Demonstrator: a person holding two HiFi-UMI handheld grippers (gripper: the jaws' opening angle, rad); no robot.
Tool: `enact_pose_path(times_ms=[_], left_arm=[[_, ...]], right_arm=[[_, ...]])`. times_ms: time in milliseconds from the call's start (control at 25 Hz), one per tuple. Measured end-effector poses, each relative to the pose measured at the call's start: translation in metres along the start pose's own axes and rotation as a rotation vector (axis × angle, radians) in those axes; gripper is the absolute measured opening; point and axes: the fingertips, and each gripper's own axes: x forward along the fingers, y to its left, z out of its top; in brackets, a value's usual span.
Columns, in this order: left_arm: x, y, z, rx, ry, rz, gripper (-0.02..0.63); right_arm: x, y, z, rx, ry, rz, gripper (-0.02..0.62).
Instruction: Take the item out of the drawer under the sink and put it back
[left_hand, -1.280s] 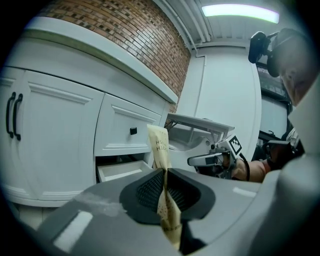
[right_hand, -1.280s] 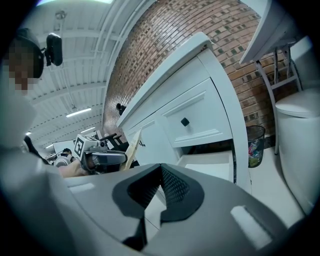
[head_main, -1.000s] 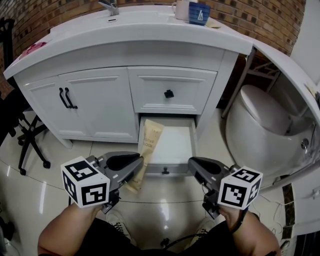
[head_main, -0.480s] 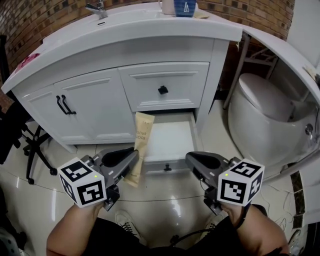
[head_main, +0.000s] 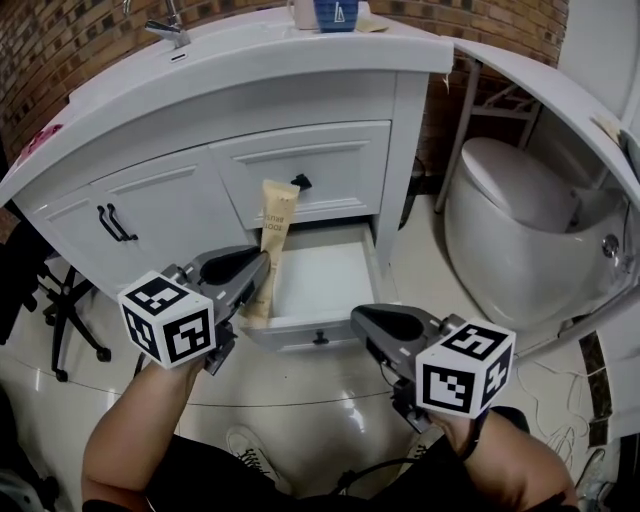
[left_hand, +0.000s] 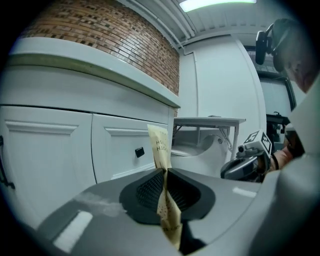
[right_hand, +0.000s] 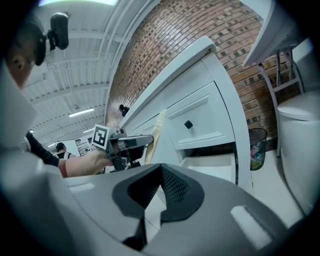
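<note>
One white vanity (head_main: 200, 110), one toilet (head_main: 510, 200), one open bottom drawer (head_main: 322, 278), two tools, one packet (head_main: 272, 225). The packet is tan paper with dark print, upright over the drawer's left edge. The left tool (head_main: 262, 275) pinches it. The right tool (head_main: 360, 318) is closed and empty. Glossy tiled floor (head_main: 320, 400), brick wall (head_main: 60, 45).

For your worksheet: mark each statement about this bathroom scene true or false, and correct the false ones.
1. The left gripper is clamped on the tan packet. True.
2. The bottom drawer is closed. False: it is pulled open.
3. The right gripper holds a cup. False: its jaws are shut on nothing.
4. A blue cup stands on the countertop. True.
</note>
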Motion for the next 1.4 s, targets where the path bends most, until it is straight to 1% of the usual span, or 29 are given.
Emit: enact_pose_path(times_ms=[80,160,320,400,480,560,720,880,960,1160,1240,1400], left_arm=[[0.018,0.009,0.001,0.033,0.022,0.009,0.035],[0.038,0.014,-0.003,0.051,0.057,0.002,0.035],[0.078,0.021,-0.023,0.073,0.143,-0.008,0.035],[0.095,0.022,-0.035,0.075,0.189,-0.026,0.035],[0.109,0.02,-0.048,0.085,0.245,-0.062,0.037],[0.122,0.017,-0.063,0.115,0.31,-0.087,0.037],[0.14,0.017,-0.09,0.165,0.44,-0.116,0.037],[0.152,0.02,-0.111,0.235,0.543,-0.129,0.037],[0.156,0.022,-0.119,0.249,0.579,-0.141,0.037],[0.166,0.025,-0.138,0.247,0.66,-0.179,0.038],[0.169,0.028,-0.144,0.254,0.68,-0.181,0.038],[0.173,0.033,-0.15,0.242,0.7,-0.18,0.04]], right_arm=[[-0.003,-0.001,0.002,0.005,-0.008,-0.002,0.005],[-0.005,-0.003,0.004,0.004,-0.013,-0.01,0.005],[-0.004,-0.01,0.006,0.008,-0.015,-0.021,0.005],[-0.003,-0.012,0.007,0.01,-0.018,-0.023,0.005],[-0.002,-0.014,0.009,0.011,-0.021,-0.021,0.005],[-0.001,-0.016,0.009,0.013,-0.017,-0.02,0.005],[0.003,-0.02,0.005,0.02,0.0,-0.016,0.005],[0.006,-0.023,0.005,0.024,0.011,-0.011,0.005],[0.007,-0.023,0.005,0.028,0.013,-0.01,0.005],[0.009,-0.023,0.005,0.027,0.015,-0.005,0.005],[0.008,-0.024,0.006,0.029,0.015,-0.005,0.005],[0.006,-0.025,0.005,0.034,0.014,-0.007,0.005]])
